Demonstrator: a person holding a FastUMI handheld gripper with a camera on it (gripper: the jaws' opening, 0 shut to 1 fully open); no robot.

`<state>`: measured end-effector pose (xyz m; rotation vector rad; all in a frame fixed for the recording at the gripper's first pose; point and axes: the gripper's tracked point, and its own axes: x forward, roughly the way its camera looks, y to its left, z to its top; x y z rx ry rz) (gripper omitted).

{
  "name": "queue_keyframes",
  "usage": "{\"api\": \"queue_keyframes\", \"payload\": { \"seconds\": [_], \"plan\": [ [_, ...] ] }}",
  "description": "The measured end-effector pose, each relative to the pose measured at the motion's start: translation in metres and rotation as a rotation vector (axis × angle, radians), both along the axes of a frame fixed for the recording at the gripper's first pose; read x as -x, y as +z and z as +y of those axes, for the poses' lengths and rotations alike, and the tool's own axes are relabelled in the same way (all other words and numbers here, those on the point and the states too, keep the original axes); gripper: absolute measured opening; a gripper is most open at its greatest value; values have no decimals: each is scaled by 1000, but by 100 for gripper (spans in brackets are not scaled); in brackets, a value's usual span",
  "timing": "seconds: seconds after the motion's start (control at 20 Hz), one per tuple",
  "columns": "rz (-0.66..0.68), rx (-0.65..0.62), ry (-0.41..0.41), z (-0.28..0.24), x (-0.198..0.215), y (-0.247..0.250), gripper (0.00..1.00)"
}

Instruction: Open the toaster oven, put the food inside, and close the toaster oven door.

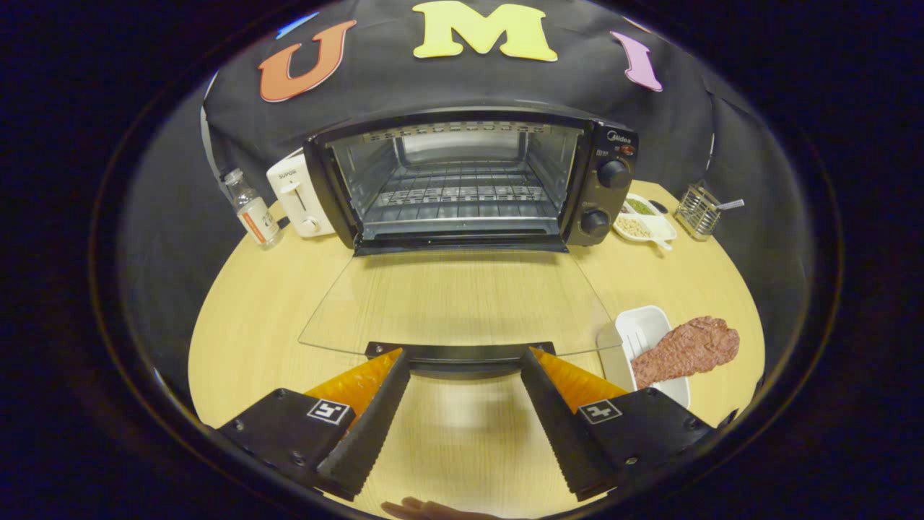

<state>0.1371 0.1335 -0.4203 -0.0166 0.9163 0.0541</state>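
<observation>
A black toaster oven (469, 180) stands at the back of the wooden table with its glass door (462, 303) folded down flat toward me. Its wire rack (462, 193) inside is bare. The door's dark handle (460, 355) lies just ahead of my fingertips. My gripper (465, 361) is open, its fingers spread on either side of the handle's span and holding nothing. The food, a brown slab of meat (686, 349), lies across a white dish (646, 334) to the right of the door, beyond my right finger.
Left of the oven stand a white toaster (299, 195) and a small clear bottle (253, 209). To its right sit a white divided dish of grains (644, 220) and a wire holder (699, 211). The table's (253, 310) rounded edge curves close on both sides.
</observation>
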Motion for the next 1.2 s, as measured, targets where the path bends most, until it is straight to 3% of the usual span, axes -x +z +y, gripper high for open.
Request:
{"api": "queue_keyframes", "payload": {
  "seconds": [0.6, 0.8, 0.95, 1.2],
  "plan": [
    [-52, -76, 39, -8, -2, -12, 100],
    [-167, -119, 58, -25, -4, 19, 99],
    [-298, -95, 74, -53, -6, 52, 98],
    [-396, -61, 66, -103, 6, 92, 98]
  ]
}}
